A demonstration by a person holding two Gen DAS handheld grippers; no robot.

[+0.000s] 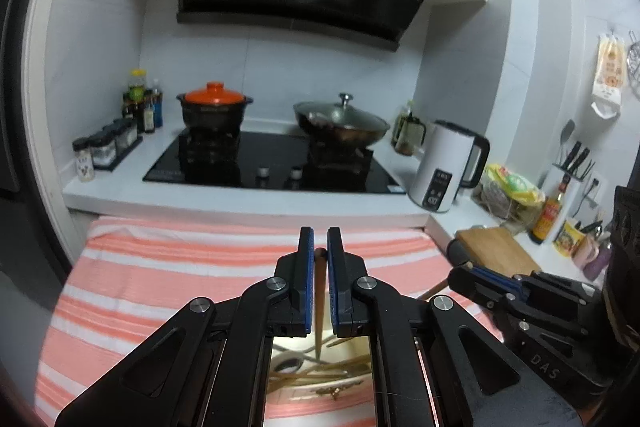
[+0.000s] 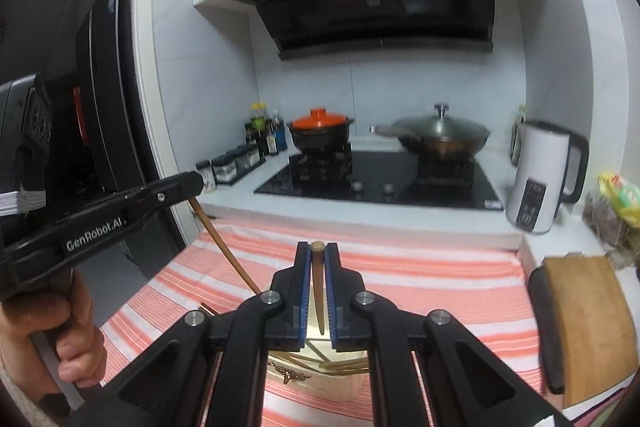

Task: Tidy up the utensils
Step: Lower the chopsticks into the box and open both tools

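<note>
A brown chopstick (image 1: 319, 291) is pinched upright by the left tongs (image 1: 320, 247), another chopstick (image 2: 317, 287) by the right tongs (image 2: 317, 255), prob. for dropping into the cream holder (image 2: 316, 379) below, near the striped tabletop's (image 2: 440, 291) front edge.

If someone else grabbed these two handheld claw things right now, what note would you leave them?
Left gripper: shut on a brown wooden chopstick, tip pointing down into the cream container.
Right gripper: shut on a second wooden chopstick, also upright over that container.
The container sits on the striped cloth and already holds a metal spoon and several pale sticks.
Done: both chopsticks picked up and brought over the container.
Left: probably lower them in and open the fingers. Whether more utensils wait elsewhere cannot be seen.
</note>
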